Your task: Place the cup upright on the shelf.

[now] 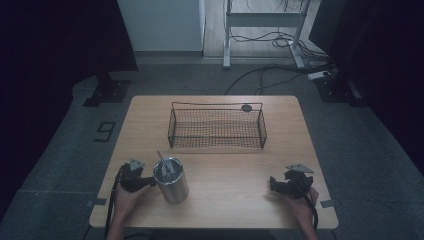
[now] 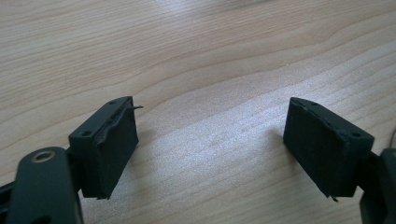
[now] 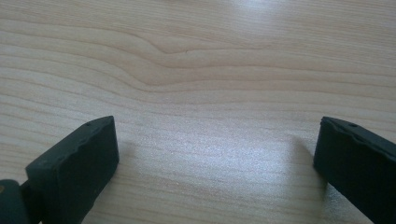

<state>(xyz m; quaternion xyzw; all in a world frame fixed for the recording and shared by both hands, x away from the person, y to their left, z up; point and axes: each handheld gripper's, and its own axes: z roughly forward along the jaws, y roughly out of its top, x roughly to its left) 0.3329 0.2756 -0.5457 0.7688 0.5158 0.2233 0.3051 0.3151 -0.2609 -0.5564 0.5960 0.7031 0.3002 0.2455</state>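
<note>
Just beside the left gripper (image 1: 150, 181), on its right, a steel tumbler (image 1: 171, 180) stands upright on the surface (image 1: 235, 175) near its front-left corner; both grippers gape empty; the right gripper (image 1: 272, 182) lies well apart.

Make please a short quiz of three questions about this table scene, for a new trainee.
1. True or false: the metal cup stands inside the wire basket.
2. Which is nearest the metal cup? A) left gripper B) right gripper C) wire basket
3. In the two gripper views, what lies between each gripper's jaws?

Key
1. False: the cup stands on the table, on the person's side of the basket.
2. A.
3. Bare table wood; both grippers stand open and hold nothing.
</note>
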